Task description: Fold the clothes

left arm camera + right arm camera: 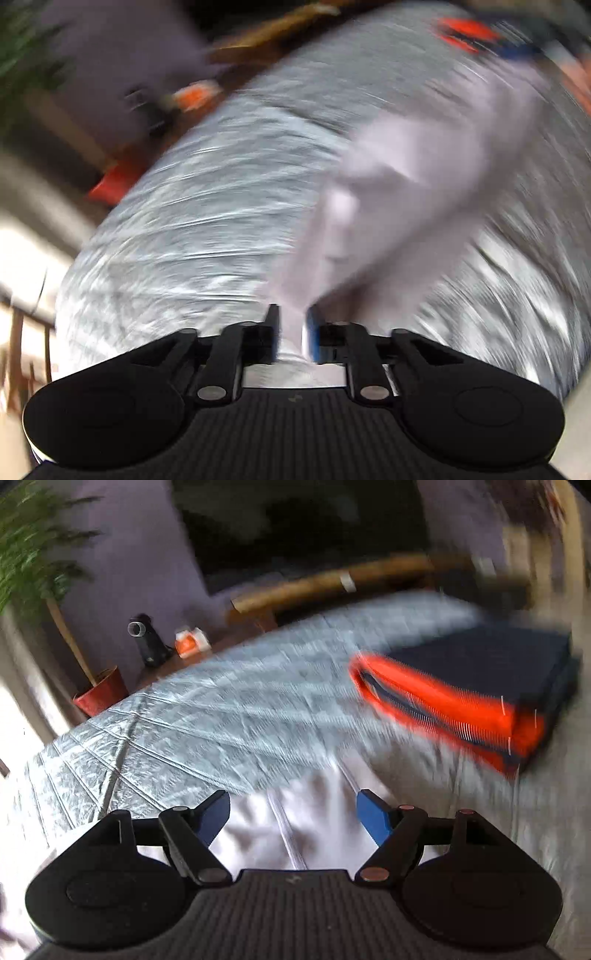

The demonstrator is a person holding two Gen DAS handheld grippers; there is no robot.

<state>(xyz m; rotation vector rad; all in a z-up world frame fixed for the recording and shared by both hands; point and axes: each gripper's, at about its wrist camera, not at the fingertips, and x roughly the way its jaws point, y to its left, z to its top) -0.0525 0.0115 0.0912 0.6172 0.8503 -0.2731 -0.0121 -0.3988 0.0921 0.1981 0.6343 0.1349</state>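
- A folded orange and navy pile lies near the far right corner of the grey bed cover: this part looks done.
- The left gripper pinches the pale lilac garment with narrow fingers, lifted, not yet folded.
- The right gripper is wide and holds nothing, above the cloth.

A home bedroom: quilted bedspread, potted plant, dark wall-mounted screen.

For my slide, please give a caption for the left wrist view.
Left gripper shut on pale lilac garment, lifting it above the silver quilted bedcover; image motion-blurred.
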